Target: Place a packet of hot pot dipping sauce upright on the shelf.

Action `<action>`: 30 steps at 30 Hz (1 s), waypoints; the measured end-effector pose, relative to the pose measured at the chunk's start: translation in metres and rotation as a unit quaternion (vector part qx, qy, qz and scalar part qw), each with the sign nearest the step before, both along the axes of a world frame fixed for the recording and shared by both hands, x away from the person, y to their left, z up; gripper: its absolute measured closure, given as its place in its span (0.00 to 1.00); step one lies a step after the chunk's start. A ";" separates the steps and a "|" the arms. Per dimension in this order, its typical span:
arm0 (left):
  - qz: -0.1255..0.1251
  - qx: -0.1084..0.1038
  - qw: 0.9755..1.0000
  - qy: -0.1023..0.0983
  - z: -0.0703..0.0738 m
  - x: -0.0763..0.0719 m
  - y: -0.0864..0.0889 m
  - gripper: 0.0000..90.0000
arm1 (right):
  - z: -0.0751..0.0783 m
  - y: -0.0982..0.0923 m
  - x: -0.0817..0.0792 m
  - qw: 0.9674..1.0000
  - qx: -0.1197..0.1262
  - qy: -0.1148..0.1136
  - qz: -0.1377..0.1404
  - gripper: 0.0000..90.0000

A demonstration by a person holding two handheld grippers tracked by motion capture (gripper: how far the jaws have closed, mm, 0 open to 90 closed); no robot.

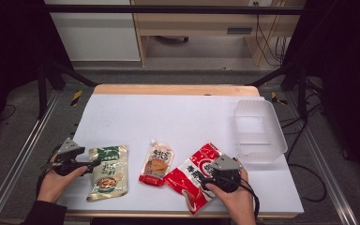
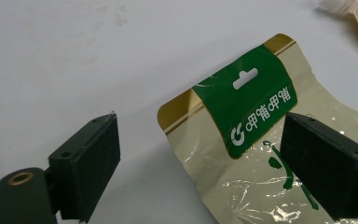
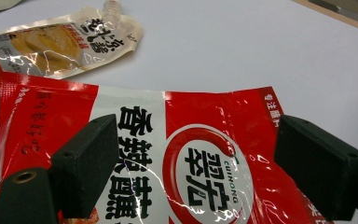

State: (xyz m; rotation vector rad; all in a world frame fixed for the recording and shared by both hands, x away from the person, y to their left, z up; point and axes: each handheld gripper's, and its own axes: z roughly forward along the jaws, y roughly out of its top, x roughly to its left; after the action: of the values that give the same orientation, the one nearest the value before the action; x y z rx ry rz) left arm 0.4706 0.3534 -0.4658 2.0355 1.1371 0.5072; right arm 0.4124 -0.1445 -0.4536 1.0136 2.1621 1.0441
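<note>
On the white table, the left gripper gapes at the green pouch, gripping nothing; the right gripper spreads wide over the red pouch. The orange spout pouch lies between; the clear bin stands empty, far right.

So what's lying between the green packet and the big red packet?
The small spouted sauce pouch lies between the green packet and the red packet on the white table, seen in the high view.

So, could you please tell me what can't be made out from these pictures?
- Red pouch: high view, its near part is hidden under the right gripper and hand.
- Green pouch: left gripper view, lower half cut off by the frame edge.
- Clear bin: high view, too faint to tell whether it holds anything.
</note>
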 end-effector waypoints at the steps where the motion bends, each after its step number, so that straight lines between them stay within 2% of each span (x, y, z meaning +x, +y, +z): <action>1: -0.002 0.003 1.000 0.003 -0.001 0.000 -0.001 0.17 | 0.000 0.000 0.000 1.000 -0.001 0.000 0.001 0.17; 8: -0.021 -0.006 1.000 0.019 -0.001 0.000 -0.003 0.29 | 0.000 0.000 0.000 1.000 0.000 0.000 0.001 0.17; 11: -0.025 -0.002 1.000 0.016 0.001 -0.002 -0.002 0.39 | 0.000 -0.001 0.001 1.000 0.000 0.002 0.001 0.17; 16: -0.035 -0.002 0.999 0.023 0.003 -0.005 -0.002 0.45 | 0.001 -0.002 0.000 1.000 0.000 0.002 0.002 0.17; 20: -0.045 -0.012 0.999 0.025 0.007 -0.012 0.001 0.53 | 0.000 -0.001 0.001 1.000 0.000 0.005 0.002 0.17; 21: -0.050 -0.010 0.998 0.025 0.008 -0.015 0.001 0.53 | 0.000 -0.001 0.001 1.000 0.000 0.005 0.002 0.17; 22: -0.059 -0.010 0.998 0.025 0.009 -0.019 0.002 0.57 | 0.000 -0.001 0.001 1.000 -0.002 0.004 0.005 0.17; 24: -0.059 -0.011 0.998 0.024 0.010 -0.020 0.002 0.59 | 0.000 0.000 0.001 1.000 -0.002 0.005 0.005 0.17; 25: -0.060 -0.009 0.998 0.024 0.010 -0.021 0.003 0.65 | 0.000 0.000 0.000 1.000 -0.003 0.005 0.007 0.17; 30: -0.064 0.003 0.998 0.028 0.008 -0.017 0.003 0.68 | 0.000 -0.001 0.001 1.000 -0.002 0.005 0.005 0.17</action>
State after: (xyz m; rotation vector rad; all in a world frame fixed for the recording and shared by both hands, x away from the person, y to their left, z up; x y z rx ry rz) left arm 0.4536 0.3565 -0.4581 2.1238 1.0313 0.3924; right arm 0.4138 -0.1459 -0.4536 1.0092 2.1777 1.0413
